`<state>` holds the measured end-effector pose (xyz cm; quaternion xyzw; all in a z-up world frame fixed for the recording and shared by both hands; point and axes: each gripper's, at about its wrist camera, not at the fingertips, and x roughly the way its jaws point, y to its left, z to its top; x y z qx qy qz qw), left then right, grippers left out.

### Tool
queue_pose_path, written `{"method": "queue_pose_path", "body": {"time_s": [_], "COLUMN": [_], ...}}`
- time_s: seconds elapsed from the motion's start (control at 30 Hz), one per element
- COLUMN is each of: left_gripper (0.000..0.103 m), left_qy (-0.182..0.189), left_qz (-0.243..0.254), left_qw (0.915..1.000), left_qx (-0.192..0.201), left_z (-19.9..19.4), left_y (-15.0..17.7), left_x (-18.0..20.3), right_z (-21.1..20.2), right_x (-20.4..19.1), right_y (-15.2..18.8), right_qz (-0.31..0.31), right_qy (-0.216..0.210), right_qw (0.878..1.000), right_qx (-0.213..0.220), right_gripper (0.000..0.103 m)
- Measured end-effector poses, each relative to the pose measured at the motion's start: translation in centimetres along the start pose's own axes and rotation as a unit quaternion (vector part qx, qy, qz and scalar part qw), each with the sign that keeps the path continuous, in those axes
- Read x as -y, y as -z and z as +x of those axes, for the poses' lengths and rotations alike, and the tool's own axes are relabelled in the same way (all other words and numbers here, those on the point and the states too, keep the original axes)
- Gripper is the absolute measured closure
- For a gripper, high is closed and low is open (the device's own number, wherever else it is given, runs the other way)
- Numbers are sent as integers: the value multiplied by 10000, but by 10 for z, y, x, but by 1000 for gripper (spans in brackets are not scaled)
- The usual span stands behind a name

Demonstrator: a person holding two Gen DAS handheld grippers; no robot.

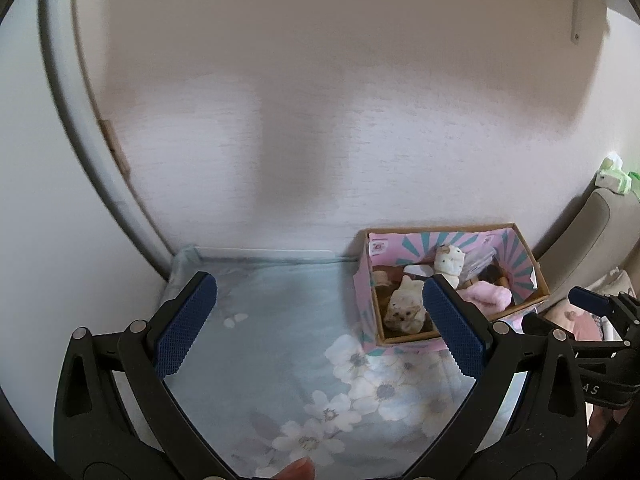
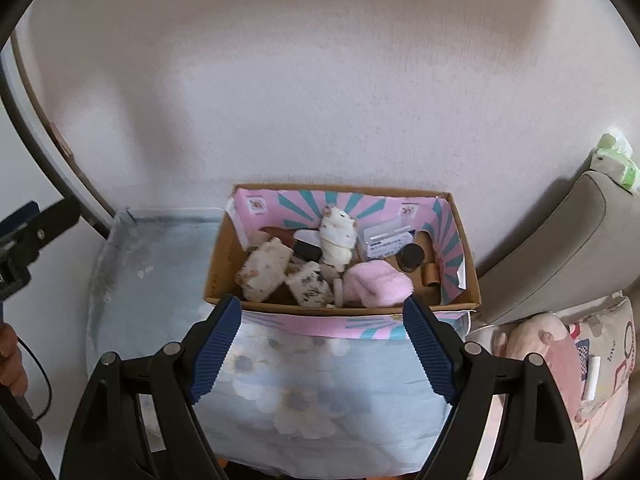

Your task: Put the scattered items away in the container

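We are holding both grippers clear above the pale blue flowered cloth (image 2: 320,392), which is showing no loose items, so we judge the tidying nearly done. To finish well, we are checking the cloth's edges before pulling away, keeping the fingers off the box rim. The left gripper (image 1: 316,324) is spread wide and pinching nothing; the right gripper (image 2: 322,344) is likewise spread and empty. The pink-and-teal lined cardboard box (image 2: 464,240) is sitting just beyond the right gripper's fingertips, against the wall, holding the white plush toy (image 2: 339,240) and fluffy pink cloth (image 2: 376,284).
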<state>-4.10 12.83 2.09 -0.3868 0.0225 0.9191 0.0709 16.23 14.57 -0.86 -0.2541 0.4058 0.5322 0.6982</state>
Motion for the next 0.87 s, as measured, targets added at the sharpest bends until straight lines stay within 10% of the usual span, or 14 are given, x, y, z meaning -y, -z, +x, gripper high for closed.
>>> {"method": "queue_pose_path", "body": {"time_s": [0.87], "left_gripper": [0], "left_qy": [173], "left_qz": [-185], "left_qw": [9996], "left_qx": [-151], "left_z": [-10], "left_y": [29], "left_x": [-10], "right_z": [-24], "right_x": [-31], "right_y": [24], "right_qz": [109], "right_qy": [160], "right_qw": [9994], "right_qx": [288], "right_gripper": [23]}}
